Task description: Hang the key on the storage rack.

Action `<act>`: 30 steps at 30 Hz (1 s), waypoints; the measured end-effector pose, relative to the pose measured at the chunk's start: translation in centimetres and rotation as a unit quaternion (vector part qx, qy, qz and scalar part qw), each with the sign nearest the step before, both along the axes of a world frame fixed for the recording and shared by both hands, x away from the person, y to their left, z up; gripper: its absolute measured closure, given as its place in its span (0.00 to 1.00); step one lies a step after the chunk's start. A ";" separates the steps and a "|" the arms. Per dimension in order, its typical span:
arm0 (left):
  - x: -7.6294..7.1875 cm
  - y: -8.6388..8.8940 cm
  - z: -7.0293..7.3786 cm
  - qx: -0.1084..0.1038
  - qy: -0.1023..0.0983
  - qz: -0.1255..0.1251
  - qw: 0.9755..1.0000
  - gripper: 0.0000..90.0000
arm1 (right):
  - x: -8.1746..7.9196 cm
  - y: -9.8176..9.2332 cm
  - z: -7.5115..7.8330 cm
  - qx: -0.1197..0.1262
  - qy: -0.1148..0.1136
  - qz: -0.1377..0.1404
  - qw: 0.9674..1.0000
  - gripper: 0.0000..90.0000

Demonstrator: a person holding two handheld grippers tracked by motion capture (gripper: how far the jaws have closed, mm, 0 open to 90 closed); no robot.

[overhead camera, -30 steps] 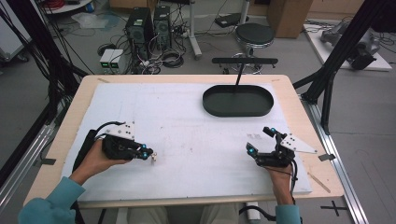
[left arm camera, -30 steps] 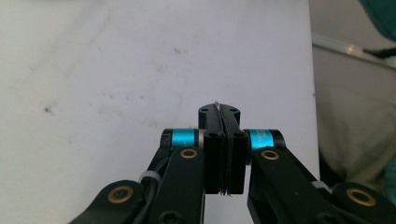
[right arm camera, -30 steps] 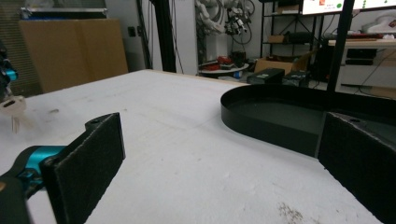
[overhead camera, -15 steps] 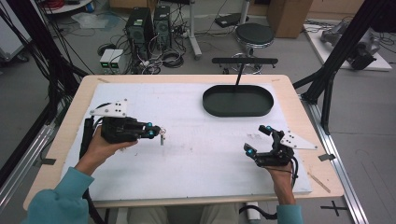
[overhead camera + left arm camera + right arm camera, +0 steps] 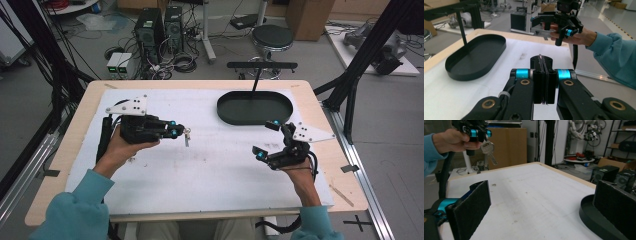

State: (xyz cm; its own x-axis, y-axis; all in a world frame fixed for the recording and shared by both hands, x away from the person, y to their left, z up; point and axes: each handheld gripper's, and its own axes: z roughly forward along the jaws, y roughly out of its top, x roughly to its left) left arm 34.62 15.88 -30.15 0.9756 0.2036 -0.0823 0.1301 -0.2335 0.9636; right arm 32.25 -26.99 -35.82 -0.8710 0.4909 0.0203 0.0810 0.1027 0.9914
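Note:
My left gripper (image 5: 174,131) is held above the white mat at the left and is shut on a bunch of silver keys (image 5: 186,136) that dangles from its tips. In the right gripper view the keys (image 5: 488,149) hang under the left gripper (image 5: 477,132) at the top left. The left gripper view has its own jaws (image 5: 543,63) pressed together, a thin metal edge between the pads. My right gripper (image 5: 265,139) hovers at the right of the mat, open and with nothing in it; its pads (image 5: 472,207) stand far apart.
A black oval tray (image 5: 250,111) with an upright post (image 5: 256,80) sits at the back right of the table, close to the right gripper; its rim (image 5: 586,217) lies by my right jaw. The white mat (image 5: 210,170) covers most of the wooden table.
Both hands have risen off the mat. The left gripper lifted the keys and carried them toward the back and the middle. The right gripper rose and tilted, still open.

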 end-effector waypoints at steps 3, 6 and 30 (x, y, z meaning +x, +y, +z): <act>0.3 -0.5 0.3 -0.007 -0.002 -0.004 1.000 0.98 | 0.9 0.8 1.6 -0.012 0.003 0.028 1.000 0.01; 0.7 -1.0 0.5 -0.011 -0.004 -0.006 1.000 0.98 | 1.6 1.7 2.8 -0.027 0.005 0.050 0.998 0.01; 2.0 -3.5 2.8 -0.006 -0.010 -0.026 1.000 0.98 | 6.2 8.8 8.1 -0.087 0.002 0.204 0.975 0.05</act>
